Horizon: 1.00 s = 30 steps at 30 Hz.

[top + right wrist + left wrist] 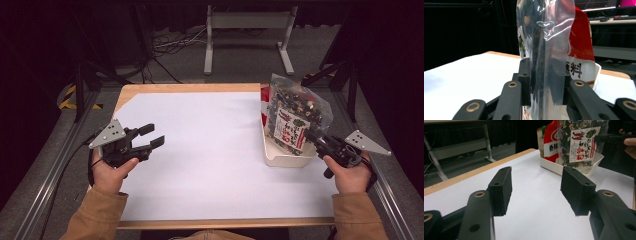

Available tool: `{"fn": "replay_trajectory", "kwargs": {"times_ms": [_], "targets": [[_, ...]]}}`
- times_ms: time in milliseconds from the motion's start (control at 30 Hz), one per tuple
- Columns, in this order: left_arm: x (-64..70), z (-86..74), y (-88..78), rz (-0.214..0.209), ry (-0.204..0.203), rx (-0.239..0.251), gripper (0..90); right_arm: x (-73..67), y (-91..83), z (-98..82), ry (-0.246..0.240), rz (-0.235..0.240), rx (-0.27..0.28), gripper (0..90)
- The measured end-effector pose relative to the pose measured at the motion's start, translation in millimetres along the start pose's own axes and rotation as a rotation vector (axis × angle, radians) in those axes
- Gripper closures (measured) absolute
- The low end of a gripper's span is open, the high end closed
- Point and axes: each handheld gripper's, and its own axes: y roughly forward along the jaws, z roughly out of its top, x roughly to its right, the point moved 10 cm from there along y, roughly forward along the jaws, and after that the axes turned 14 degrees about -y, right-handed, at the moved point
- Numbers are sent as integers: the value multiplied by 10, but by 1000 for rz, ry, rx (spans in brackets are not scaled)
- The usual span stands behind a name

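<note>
Two hand-held grippers are at work over a white sheet [200, 150] spread across a wooden table [190, 88]. Seen from the high view, the right gripper [316, 136] sits at about four o'clock from the table's middle, held in the person's right hand [350, 175], and its jaws are closed on the lower edge of a clear bag of dried mixed spices [295, 117] with a red-and-white label. In the right gripper view the two black pads [525, 82] press on the transparent film of the bag from both sides, the bag standing upright between them with its dark contents showing through.

The clear bag stands in a white rectangular tray [280, 159] at roughly three o'clock on the table, near the right edge. Behind it in the same tray, toward twelve o'clock, is a red packet [264, 95] printed with white characters; in the left gripper view the packet [550, 141] shows just left of the clear bag, touching or nearly touching it.

The left gripper [150, 137] hovers at about eight o'clock, well apart from the tray, carried in the left hand [111, 172]. Its jaws stand moderately wide with nothing between them, pointing toward three o'clock across the bare sheet. Tan sleeves [97, 215] cover both forearms.
</note>
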Motion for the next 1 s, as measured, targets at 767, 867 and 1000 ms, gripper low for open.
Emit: {"fn": "replay_trajectory", "kwargs": {"times_ms": [767, 867, 1000], "targets": [[-19, -25, -20, 11, -7, -1, 423, 204, -84, -16, 61, -97, -55, 335], [-18, -25, -26, 12, -6, 0, 420, 200, -158, 14, 52, -108, -53, 283], [16, -26, -43, 9, -5, 1, 415, 160, -296, 58, 22, -122, -68, 278]]}}
